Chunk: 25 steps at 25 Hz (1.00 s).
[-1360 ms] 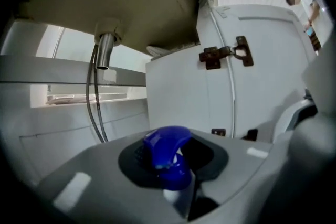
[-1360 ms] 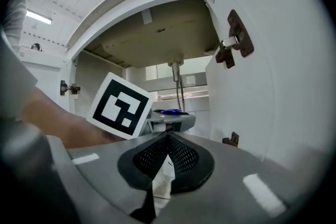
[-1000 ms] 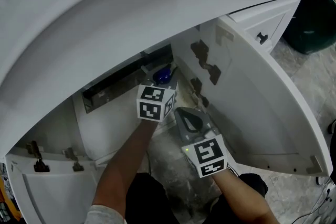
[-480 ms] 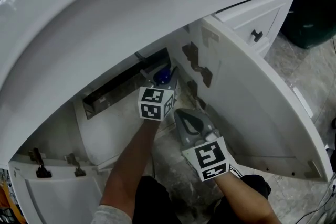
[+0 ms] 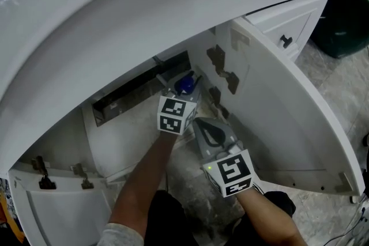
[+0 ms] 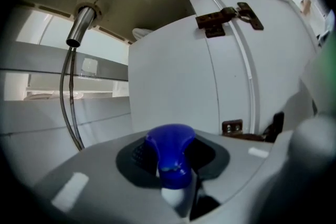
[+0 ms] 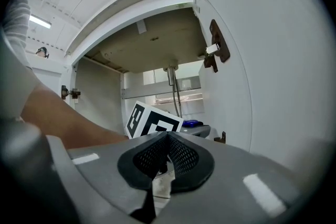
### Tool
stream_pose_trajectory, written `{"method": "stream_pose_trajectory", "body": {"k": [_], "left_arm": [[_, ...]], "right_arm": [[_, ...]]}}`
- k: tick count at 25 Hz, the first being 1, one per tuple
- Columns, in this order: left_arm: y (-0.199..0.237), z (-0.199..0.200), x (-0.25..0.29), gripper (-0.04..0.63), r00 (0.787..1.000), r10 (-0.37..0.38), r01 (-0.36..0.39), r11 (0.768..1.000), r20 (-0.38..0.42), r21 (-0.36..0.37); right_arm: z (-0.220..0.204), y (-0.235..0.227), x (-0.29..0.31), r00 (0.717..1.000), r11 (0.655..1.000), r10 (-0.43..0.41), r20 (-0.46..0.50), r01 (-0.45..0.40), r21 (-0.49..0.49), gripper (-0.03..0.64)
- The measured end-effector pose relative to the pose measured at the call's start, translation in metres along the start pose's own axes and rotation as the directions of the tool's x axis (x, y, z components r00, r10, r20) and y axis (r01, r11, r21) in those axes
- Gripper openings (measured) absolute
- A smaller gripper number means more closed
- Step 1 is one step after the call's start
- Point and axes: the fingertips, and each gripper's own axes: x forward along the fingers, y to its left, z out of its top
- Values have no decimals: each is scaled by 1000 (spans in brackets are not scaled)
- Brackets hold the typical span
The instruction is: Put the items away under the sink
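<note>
1. White counter (image 5: 144,8), curved at the front, fills the top of the head view. The sink cupboard (image 5: 115,141) opens below it, left of the open white cabinet door (image 5: 277,106). That door is swung wide, I judge, to give both arms room.
2. Grey mottled stone floor (image 5: 340,78) runs right of that door, and the cupboard's pale bottom lies left of it.
3. Right hand-held gripper (image 7: 168,139) waits just left of the door, jaws pressed together on nothing, probably kept back as a spare.
4. Left hand-held gripper (image 5: 185,93) reaches deeper in, left of the door's brown hinges (image 5: 222,63). Its jaws have just been opening, yet the pads appear to pinch the item.
5. Blue-capped, white-necked bottle (image 6: 169,149) stands upright between those jaws, inside the cupboard close beside the door, seemingly about to be let go.
</note>
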Motion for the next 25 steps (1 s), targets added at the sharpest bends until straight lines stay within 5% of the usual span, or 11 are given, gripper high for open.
{"method": "stream_pose_trajectory", "body": {"k": [14, 18, 22, 25], "left_arm": [[3, -20, -58, 225, 1000, -2, 3, 997, 11, -73], [19, -18, -106, 225, 995, 84, -79, 993, 55, -88], [26, -13, -149, 188, 980, 185, -170, 968, 69, -185], [16, -9, -163, 86, 979, 195, -182, 967, 58, -179]], "right_arm": [[-5, -4, 5, 1000, 1000, -5, -11, 5, -21, -5], [-7, 0, 8, 1000, 1000, 7, -18, -7, -8, -5], [-10, 9, 13, 999, 999, 29, -30, -29, -29, -5], [-17, 22, 18, 997, 997, 56, -45, -58, -59, -5]]}}
